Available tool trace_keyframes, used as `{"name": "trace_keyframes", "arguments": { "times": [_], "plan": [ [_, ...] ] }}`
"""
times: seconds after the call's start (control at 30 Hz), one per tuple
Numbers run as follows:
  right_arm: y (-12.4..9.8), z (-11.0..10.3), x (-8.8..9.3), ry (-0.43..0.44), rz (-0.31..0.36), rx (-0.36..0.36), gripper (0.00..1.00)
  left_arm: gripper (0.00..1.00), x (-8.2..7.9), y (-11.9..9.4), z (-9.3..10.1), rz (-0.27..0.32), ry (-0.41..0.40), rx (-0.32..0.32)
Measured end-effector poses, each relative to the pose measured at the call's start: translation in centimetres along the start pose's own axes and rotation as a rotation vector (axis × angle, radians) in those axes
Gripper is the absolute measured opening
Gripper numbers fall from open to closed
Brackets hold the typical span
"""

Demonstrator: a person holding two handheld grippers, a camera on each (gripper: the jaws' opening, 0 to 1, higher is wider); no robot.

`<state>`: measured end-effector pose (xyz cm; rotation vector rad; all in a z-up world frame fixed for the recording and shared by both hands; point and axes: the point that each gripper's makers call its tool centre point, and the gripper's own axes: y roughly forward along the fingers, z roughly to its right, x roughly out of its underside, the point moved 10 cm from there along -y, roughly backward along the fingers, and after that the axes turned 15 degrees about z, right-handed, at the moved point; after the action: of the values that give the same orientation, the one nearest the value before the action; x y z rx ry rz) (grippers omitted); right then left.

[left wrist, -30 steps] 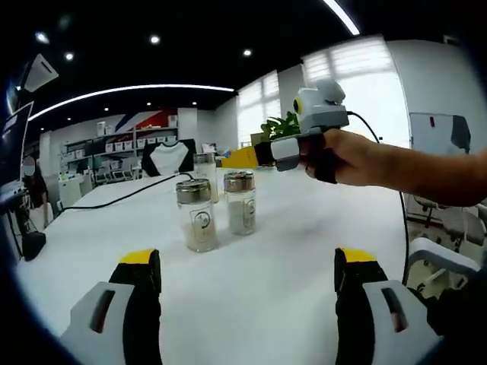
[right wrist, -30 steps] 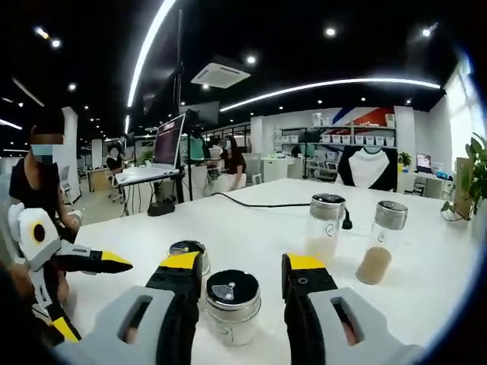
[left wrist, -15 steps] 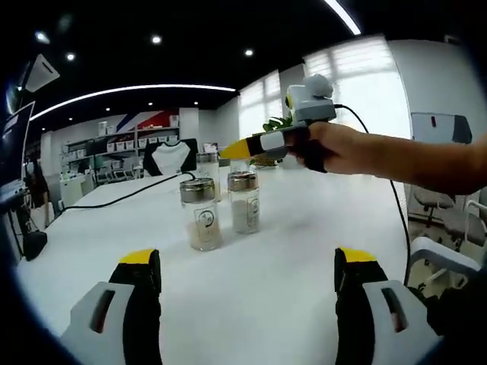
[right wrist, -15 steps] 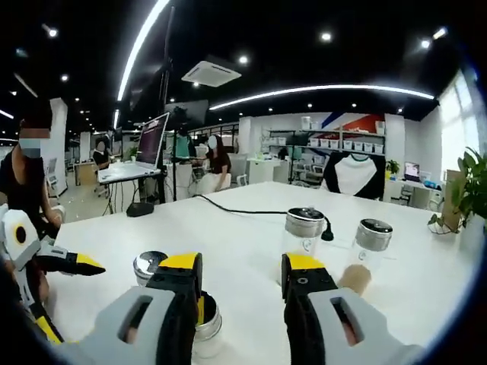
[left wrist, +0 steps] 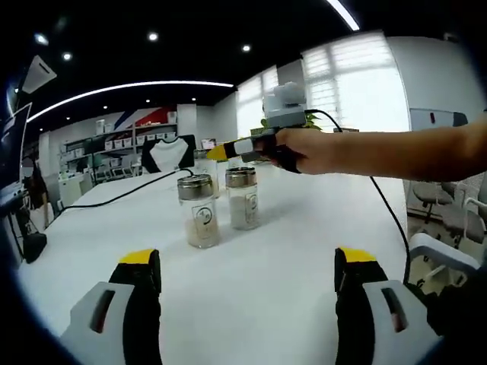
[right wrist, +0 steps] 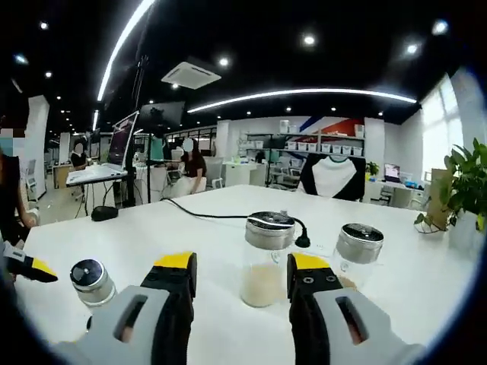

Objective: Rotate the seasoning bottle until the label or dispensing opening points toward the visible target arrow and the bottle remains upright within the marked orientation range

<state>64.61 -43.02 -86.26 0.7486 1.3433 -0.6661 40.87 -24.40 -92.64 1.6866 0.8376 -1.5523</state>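
White office tabletop carries glass seasoning bottles with steel lids. Left gripper waits, released, near the labelled bottle. Right gripper has passed that bottle, now framing a farther one, jaws apart, nothing rotated yet.

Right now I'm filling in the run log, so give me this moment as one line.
left gripper: open, low over white table | right gripper: open, lined up on a seasoning bottle | bottles upright | no contact
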Motion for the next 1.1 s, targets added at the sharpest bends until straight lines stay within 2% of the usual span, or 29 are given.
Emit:
{"name": "trace_keyframes", "arguments": {
  "times": [0.13, 0.2, 0.27, 0.63, 0.73, 0.87, 0.93, 1.1],
  "plan": [
    [1.1, 1.0, 0.5, -0.002, 0.021, 0.025, 0.42, 1.0, 0.0, 0.0, 0.0, -0.001, -0.01, 0.003],
    [1.5, 1.2, 0.6, 0.024, 0.033, 0.039, 0.42, 1.0, -0.1, 0.1, 0.1, 0.006, -0.047, 0.017],
    [2.0, 1.2, 0.8, 0.008, 0.037, 0.039, 0.44, 1.0, -0.2, 0.1, 0.2, 0.013, -0.069, 0.031],
    [3.8, 0.7, 1.8, 0.008, 0.031, 0.055, 0.45, 1.0, -0.5, 0.5, 1.3, 0.008, -0.074, 0.054],
    [4.2, 0.8, 1.7, -0.011, 0.05, 0.067, 0.42, 1.0, -0.4, 0.6, 1.4, 0.003, -0.075, 0.058],
    [4.6, 0.9, 1.7, 0.002, 0.05, 0.06, 0.42, 1.0, -0.4, 0.6, 1.5, 0.002, -0.083, 0.059],
    [4.8, 0.8, 1.5, 0.014, 0.071, 0.048, 0.39, 1.0, -0.4, 0.7, 1.5, 0.004, -0.086, 0.061],
    [4.9, 1.0, 1.2, 0.04, 0.034, 0.074, 0.39, 1.0, -0.3, 0.8, 1.7, 0.004, -0.087, 0.065]
  ]
}}
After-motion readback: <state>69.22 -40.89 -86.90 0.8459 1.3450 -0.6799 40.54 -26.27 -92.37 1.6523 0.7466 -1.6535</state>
